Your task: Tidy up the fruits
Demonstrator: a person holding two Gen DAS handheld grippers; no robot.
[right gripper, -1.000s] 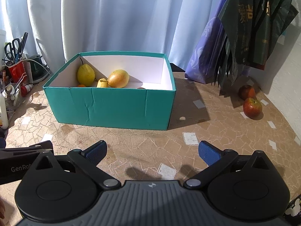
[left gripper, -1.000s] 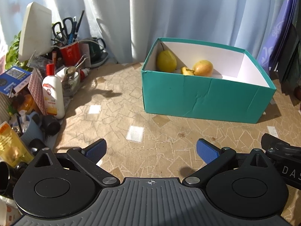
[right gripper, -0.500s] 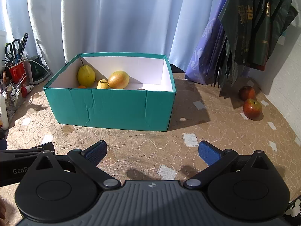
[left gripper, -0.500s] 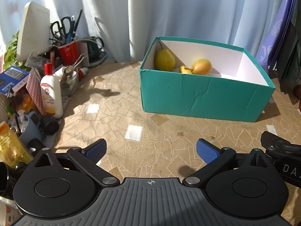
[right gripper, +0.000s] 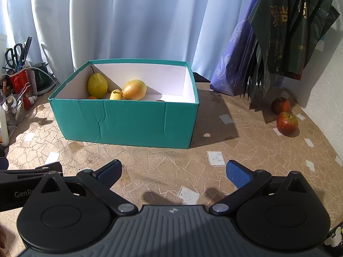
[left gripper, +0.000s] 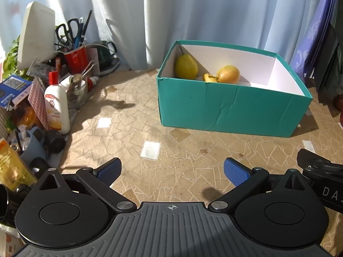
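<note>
A teal cardboard box [left gripper: 225,107] [right gripper: 128,122] stands on the table with a yellow pear [left gripper: 185,66] [right gripper: 97,85], a rounder yellow fruit [left gripper: 227,73] [right gripper: 134,90] and a small yellow piece [right gripper: 115,95] inside. Orange and brown bits peek over the box's front wall in the right wrist view. Two red apples [right gripper: 287,123] [right gripper: 281,105] lie on the table at the far right, beside the wall. My left gripper [left gripper: 172,171] is open and holds nothing, well short of the box. My right gripper [right gripper: 173,172] is open too, and nothing sits between its pads.
Clutter fills the table's left edge: a white bottle [left gripper: 57,111], a red cup with scissors [left gripper: 76,59], jars and boxes. Purple and dark bags [right gripper: 276,42] hang at the right, over the apples. A curtain runs behind the box. Bare tablecloth [left gripper: 171,141] lies between grippers and box.
Both grippers have drifted slightly; the box sits a touch higher and further off in both views. Both stay open, and no fruit has moved.
</note>
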